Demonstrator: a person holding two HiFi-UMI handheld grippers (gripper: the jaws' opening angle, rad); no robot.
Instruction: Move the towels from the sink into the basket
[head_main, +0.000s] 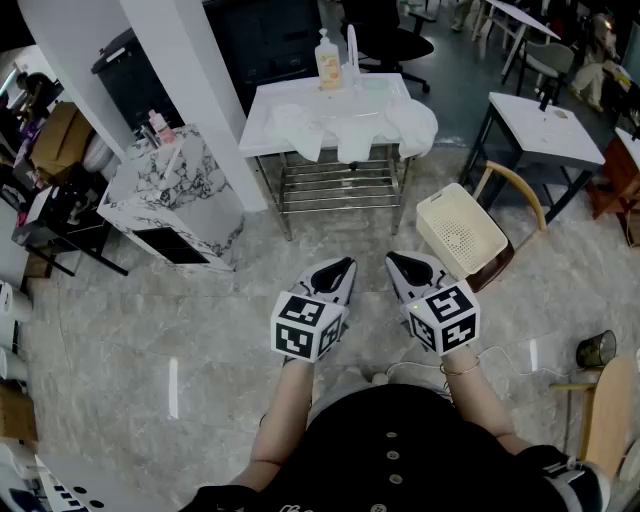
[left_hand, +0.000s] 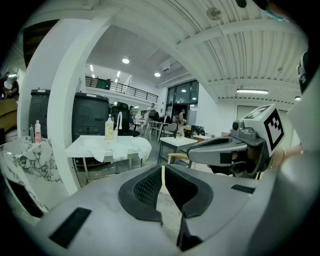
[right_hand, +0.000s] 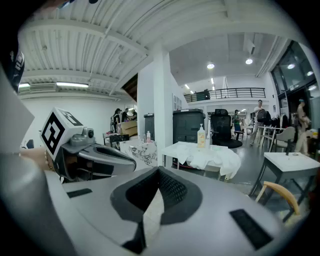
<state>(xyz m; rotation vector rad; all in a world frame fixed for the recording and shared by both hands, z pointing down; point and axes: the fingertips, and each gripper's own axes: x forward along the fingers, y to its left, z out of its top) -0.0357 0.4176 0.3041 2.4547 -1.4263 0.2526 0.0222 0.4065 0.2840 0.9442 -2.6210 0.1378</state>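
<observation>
Black-padded and pressed together on nothing: left gripper (head_main: 340, 266) and right gripper (head_main: 400, 262), side by side. Well ahead, rumpled white towels (head_main: 350, 125) draped in and over white sink top (head_main: 262, 112) on metal frame. Nearer, to the right, cream perforated plastic basket (head_main: 458, 232) on wooden chair (head_main: 525, 195), seemingly empty. Judged: nothing moved yet, every towel left

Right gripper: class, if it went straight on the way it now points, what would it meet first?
Probably the towels draped over the sink, ahead of the right gripper. Nothing but floor lies between, though depth is unclear.
</observation>
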